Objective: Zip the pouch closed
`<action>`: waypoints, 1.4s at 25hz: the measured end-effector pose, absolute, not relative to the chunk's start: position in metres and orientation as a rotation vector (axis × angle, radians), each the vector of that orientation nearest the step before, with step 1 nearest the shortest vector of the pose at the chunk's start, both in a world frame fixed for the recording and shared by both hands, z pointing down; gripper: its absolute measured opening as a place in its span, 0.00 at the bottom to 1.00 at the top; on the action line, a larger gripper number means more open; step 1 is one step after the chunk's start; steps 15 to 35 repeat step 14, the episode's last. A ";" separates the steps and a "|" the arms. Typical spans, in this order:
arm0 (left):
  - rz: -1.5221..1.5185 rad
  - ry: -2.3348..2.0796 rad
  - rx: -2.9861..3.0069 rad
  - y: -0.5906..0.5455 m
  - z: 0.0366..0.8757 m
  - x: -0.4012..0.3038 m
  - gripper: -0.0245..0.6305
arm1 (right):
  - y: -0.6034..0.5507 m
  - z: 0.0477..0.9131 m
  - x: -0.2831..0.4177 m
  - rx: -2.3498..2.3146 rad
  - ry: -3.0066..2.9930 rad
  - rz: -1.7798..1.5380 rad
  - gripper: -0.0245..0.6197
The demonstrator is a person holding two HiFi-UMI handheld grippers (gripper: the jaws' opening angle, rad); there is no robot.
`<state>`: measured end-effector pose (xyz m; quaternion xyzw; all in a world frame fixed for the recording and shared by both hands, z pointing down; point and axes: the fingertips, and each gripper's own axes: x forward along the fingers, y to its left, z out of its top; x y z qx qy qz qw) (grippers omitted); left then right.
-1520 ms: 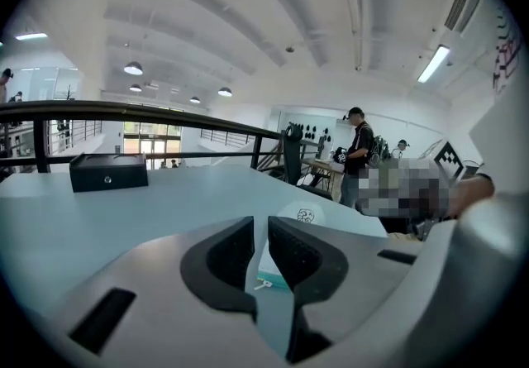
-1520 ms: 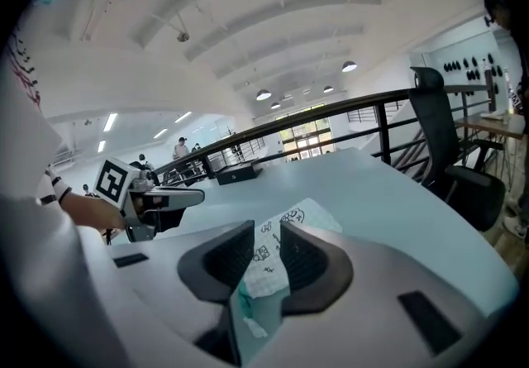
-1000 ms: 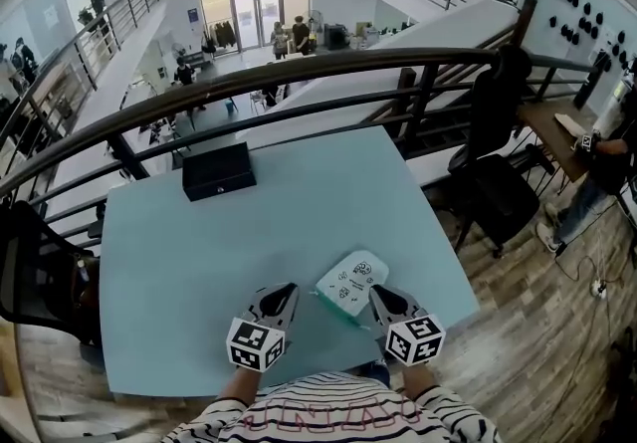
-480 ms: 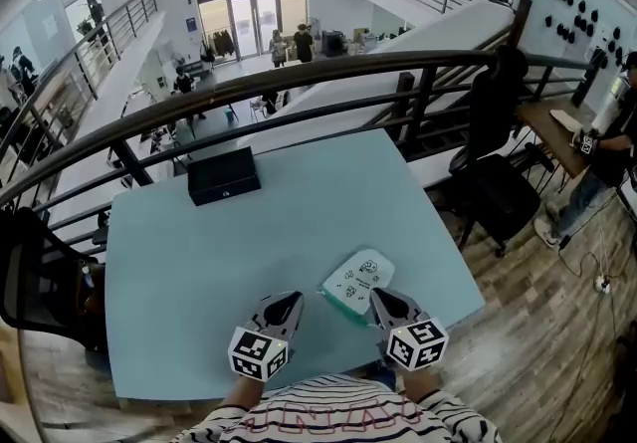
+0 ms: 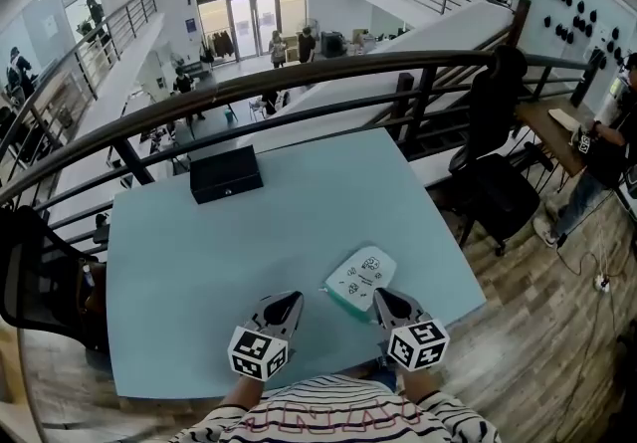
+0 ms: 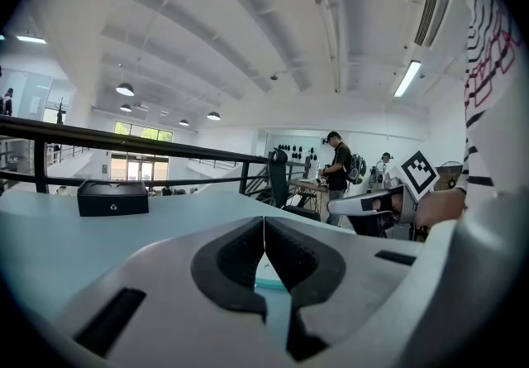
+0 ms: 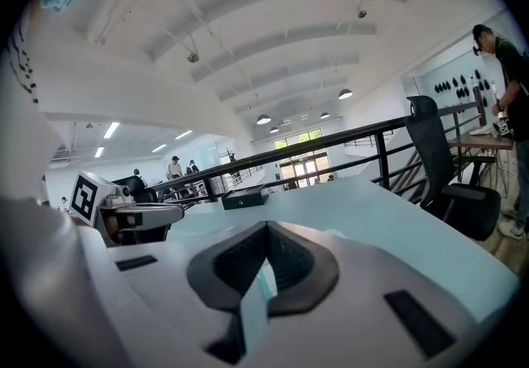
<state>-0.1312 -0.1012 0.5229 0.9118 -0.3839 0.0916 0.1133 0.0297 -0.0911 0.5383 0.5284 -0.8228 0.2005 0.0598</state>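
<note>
Flanking pouch (image 5: 360,279) on table (image 5: 249,242) | left hand-held gripper (image 5: 291,301) jaws together | right hand-held gripper (image 5: 382,299) jaws together

Left gripper (image 6: 264,224), jaws together, black box (image 6: 113,198) beyond

The left gripper (image 5: 292,299) and right gripper (image 5: 381,295) point forward, slightly down, fingers (image 6: 235,255) closed together.
</note>
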 end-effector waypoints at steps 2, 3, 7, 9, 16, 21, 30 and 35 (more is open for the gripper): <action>0.268 -1.133 2.671 -0.101 0.523 -0.134 0.08 | -0.091 0.538 0.028 1.598 -2.491 0.604 0.08; 0.267 -1.135 2.671 -0.102 0.523 -0.135 0.08 | -0.090 0.538 0.027 1.597 -2.491 0.603 0.08; 0.264 -1.134 2.682 -0.103 0.523 -0.134 0.08 | -0.090 0.538 0.027 1.593 -2.491 0.599 0.08; 0.265 -1.133 2.683 -0.103 0.525 -0.132 0.08 | -0.090 0.540 0.029 1.594 -2.488 0.598 0.08; 0.278 -1.123 2.684 -0.107 0.531 -0.129 0.08 | -0.094 0.544 0.033 1.602 -2.479 0.599 0.08; 0.278 -1.123 2.684 -0.107 0.531 -0.129 0.08 | -0.094 0.544 0.033 1.602 -2.479 0.599 0.08; 0.278 -1.123 2.684 -0.107 0.531 -0.129 0.08 | -0.094 0.544 0.033 1.602 -2.479 0.599 0.08; 0.278 -1.123 2.684 -0.107 0.531 -0.129 0.08 | -0.094 0.544 0.033 1.602 -2.479 0.599 0.08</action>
